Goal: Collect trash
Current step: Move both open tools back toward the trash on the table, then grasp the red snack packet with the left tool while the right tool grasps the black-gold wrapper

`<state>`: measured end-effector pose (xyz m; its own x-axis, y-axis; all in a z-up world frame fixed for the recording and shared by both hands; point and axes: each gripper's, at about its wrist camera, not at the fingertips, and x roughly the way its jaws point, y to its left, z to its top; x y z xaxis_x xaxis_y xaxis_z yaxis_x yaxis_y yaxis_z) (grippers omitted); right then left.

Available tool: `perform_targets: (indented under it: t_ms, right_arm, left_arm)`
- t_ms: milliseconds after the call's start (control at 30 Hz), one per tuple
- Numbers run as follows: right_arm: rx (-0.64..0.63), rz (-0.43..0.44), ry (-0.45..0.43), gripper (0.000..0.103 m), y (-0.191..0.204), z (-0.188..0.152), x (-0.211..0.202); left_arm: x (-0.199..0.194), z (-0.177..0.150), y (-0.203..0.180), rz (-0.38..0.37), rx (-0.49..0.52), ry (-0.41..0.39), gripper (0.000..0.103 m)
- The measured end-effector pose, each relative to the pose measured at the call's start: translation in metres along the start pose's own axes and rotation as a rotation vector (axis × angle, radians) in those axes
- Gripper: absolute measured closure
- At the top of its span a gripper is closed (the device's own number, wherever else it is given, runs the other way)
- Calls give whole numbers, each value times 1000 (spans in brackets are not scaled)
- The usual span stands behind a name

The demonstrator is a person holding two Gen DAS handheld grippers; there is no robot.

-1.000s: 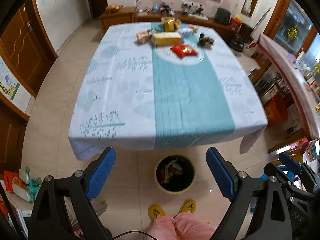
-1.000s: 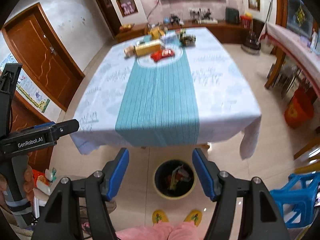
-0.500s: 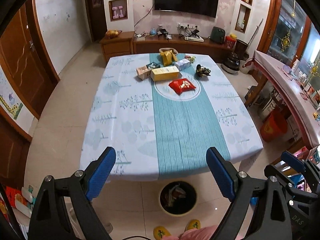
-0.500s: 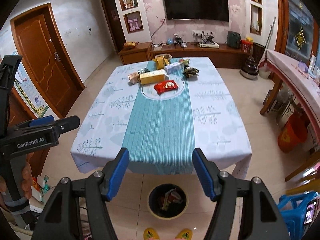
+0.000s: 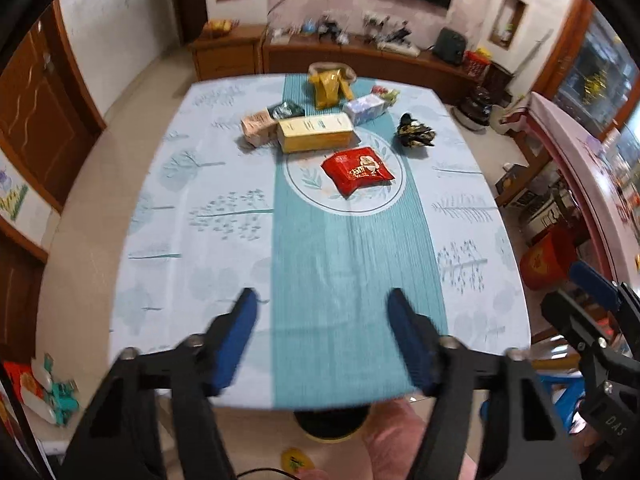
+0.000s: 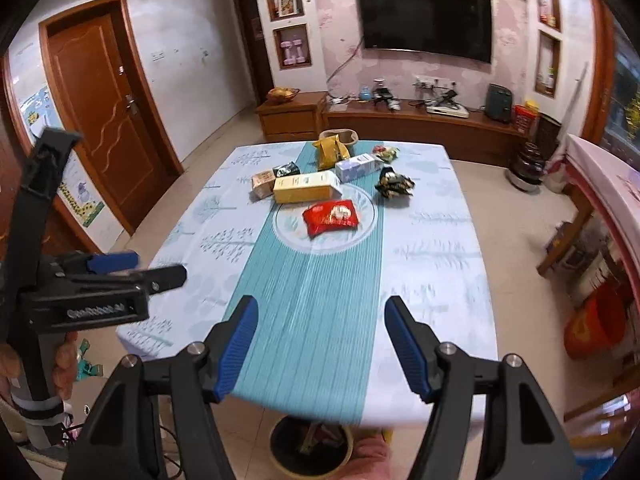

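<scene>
Tabletop (image 6: 432, 264): a rectangular top is covered by a smooth pale cloth printed with trees, with a ribbed teal band down its middle and a printed ring near the far end.
Trash bin (image 6: 280, 456): a round dark bin with a yellowish rim is seen on the tiled floor, partly under the near table edge; scraps are visible inside.
Yellow box (image 6: 306, 187): a long cardboard carton is laid flat at the ring's far edge, its long axis running across the table.
Red packet (image 6: 331, 216): a glossy, crinkled foil pouch is laid flat inside the ring, its long axis roughly crosswise and slightly slanted.
Black wrapper (image 6: 394, 184): a crumpled black-and-gold heap is seen right of the ring.
Left gripper (image 5: 322, 320): its blue ribbed pads are closing over the near tabletop, with nothing between them.
Right gripper (image 6: 320, 330): its jaws are held apart and empty, over the teal band.
</scene>
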<state>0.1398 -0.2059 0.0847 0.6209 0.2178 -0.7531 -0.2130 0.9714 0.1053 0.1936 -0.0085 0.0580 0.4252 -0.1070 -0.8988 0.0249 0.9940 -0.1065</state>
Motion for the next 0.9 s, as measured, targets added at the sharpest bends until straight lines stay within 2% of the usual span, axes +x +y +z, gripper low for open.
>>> perform_targets:
  t_ms: [100, 200, 267, 333, 433, 667, 800, 900]
  right_arm:
    - [-32, 27, 35, 37, -31, 31, 35]
    - [-53, 67, 89, 37, -68, 65, 72]
    - [-65, 83, 111, 37, -85, 81, 93]
    - [-77, 97, 140, 37, -104, 100, 121]
    - [-82, 114, 180, 37, -126, 123, 163]
    - [-91, 123, 253, 37, -149, 158, 257]
    - [-87, 122, 263, 37, -155, 167, 287]
    - [-95, 130, 287, 37, -157, 171, 307]
  left_arm:
    - [36, 31, -14, -1, -98, 48, 44]
    - [71, 60, -25, -61, -196, 96, 42]
    - [95, 78, -32, -73, -244, 121, 33]
    - [120, 93, -36, -75, -295, 130, 29]
    - [151, 110, -38, -62, -330, 166, 28]
    - [202, 134, -34, 13, -395, 174, 4]
    - [225, 139, -38, 45, -412, 188, 1]
    - [241, 142, -47, 75, -386, 208, 1]
